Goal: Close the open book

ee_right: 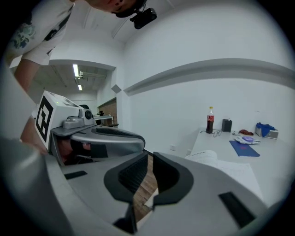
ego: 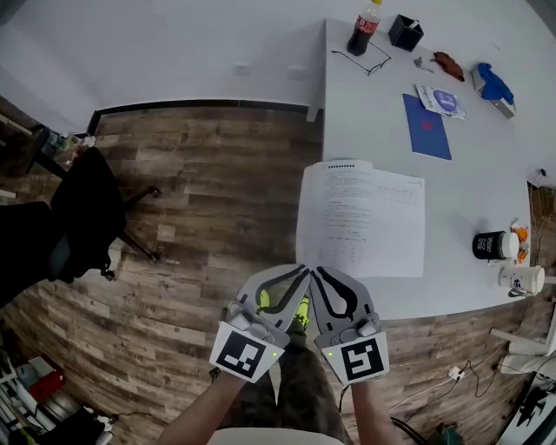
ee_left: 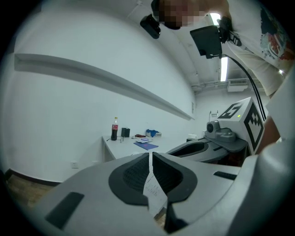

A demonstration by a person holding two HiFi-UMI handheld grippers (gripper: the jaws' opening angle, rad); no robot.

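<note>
The open book [ego: 360, 217] lies flat on the white table [ego: 478, 191], its white printed pages up and its left edge hanging over the table's side. Both grippers hang side by side just in front of the book's near edge, over the table's front edge. My left gripper [ego: 303, 270] is shut and empty; in the left gripper view [ee_left: 150, 157] only a thin slit shows a strip of the printed page [ee_left: 155, 190]. My right gripper [ego: 318, 271] is shut with nothing in it, and in the right gripper view [ee_right: 150, 159] the book [ee_right: 230, 167] lies just right of its jaws.
At the table's far end stand a cola bottle [ego: 365, 26], glasses [ego: 370, 59], a black pen holder [ego: 405, 32] and a blue notebook [ego: 426, 126]. Two cups [ego: 495, 245] stand at the right. A black office chair [ego: 82, 209] stands on the wooden floor to the left.
</note>
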